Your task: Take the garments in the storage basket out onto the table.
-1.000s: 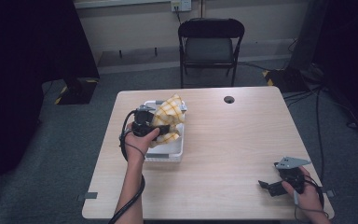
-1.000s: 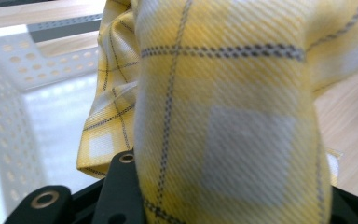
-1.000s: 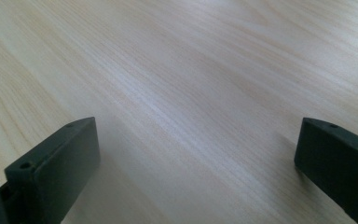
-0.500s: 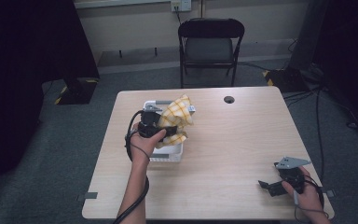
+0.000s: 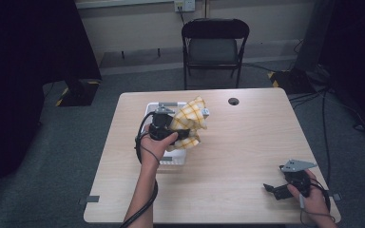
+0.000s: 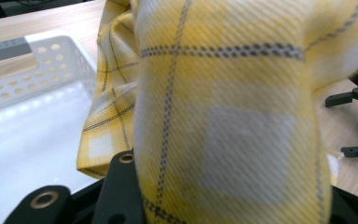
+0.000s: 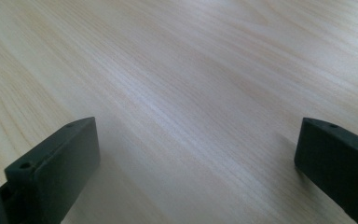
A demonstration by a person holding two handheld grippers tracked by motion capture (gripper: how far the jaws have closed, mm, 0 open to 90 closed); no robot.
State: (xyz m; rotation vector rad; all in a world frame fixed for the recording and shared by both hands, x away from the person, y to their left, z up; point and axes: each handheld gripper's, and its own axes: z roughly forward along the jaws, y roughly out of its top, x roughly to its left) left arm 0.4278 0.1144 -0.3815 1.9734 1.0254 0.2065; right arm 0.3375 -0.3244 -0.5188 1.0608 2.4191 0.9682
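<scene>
One cloth — left gripper's catch

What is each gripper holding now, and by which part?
The left gripper holds the yellow checked cloth by a bunched lower fold. The right gripper holds nothing.

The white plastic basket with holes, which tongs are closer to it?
Left. The left tongs hold the yellow checked cloth right over the white plastic basket. The right tongs rest far off, at the table's near right corner.
</scene>
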